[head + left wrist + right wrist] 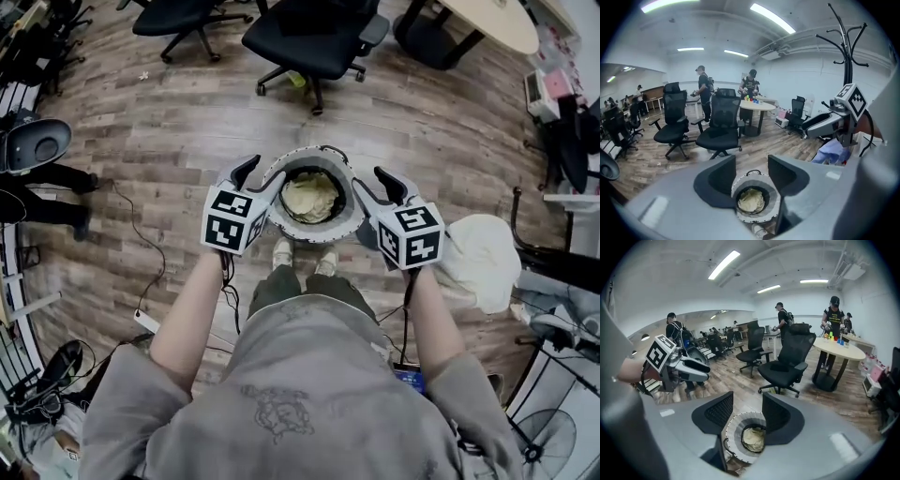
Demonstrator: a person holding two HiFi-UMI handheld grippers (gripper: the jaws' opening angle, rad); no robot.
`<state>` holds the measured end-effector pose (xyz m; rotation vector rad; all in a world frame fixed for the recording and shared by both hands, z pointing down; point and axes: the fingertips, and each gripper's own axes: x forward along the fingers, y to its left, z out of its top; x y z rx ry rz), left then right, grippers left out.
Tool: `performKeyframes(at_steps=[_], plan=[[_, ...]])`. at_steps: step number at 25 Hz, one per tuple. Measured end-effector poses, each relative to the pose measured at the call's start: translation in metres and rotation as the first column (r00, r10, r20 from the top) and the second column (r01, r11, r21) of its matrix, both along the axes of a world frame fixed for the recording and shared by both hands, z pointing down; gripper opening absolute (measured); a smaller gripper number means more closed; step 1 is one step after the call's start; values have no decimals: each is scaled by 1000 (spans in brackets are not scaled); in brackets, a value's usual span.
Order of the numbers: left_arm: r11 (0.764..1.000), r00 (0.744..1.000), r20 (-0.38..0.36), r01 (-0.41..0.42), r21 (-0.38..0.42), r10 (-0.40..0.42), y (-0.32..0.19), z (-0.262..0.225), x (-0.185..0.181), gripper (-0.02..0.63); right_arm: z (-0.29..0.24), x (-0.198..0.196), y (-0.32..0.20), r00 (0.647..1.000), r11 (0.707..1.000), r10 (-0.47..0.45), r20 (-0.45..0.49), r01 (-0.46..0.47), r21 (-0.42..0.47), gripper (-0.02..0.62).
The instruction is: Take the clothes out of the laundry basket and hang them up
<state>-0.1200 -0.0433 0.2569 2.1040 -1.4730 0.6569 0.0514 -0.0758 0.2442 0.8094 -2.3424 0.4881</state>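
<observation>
Opening step of the unloading, as we judge it: nothing has yet been lifted. The left tongs (260,178) and the right tongs (375,187) hover one at each side of the laundry basket (323,232). The basket stands on the floor directly below and between them. In each gripper view the two jaws stand apart with nothing between them; we see only the basket far below through the gap. Both tongs are thus open and empty.

The clothes (311,197) lie as a pale, crumpled bundle at the bottom of the basket, under the gap between the two tongs.

Next move, in our judgement: one pair of tongs must go down through the basket mouth and close on a raised fold of cloth. It must then draw the cloth up clear of the rim and carry it to the coat stand (847,51), which rises beyond the right tongs.

Count:
- Tongs: two.
- Basket: one.
- Bundle of clothes: one; we cannot tell how many garments it holds.
- Coat stand: one.
- Office chairs ahead of the tongs in the head view: two, the nearer (314,42) and the farther (178,17).
- Round desk (492,23): one, ahead and to the right.
- Pale heap of cloth (480,261): one, outside the right tongs.
</observation>
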Motion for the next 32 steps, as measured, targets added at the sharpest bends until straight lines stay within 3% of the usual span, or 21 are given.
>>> performKeyframes(at_steps=[10, 20, 29, 32], plan=[[993, 1000, 4, -16, -120, 16, -17, 114, 0, 216, 125, -9, -4, 996, 990, -37, -85, 25, -141, 221], [977, 1000, -24, -15, -211, 10, -18, 244, -4, 216, 255, -21, -20, 992, 960, 65, -112, -92, -264, 229], [955, 998, -56, -10, -297, -7, -14, 370, 1, 216, 379, -38, -17, 989, 965, 23, -147, -60, -255, 236], [945, 998, -67, -4, -327, -19, -4, 411, 1, 216, 424, -36, -7, 988, 947, 46, -146, -90, -309, 244]])
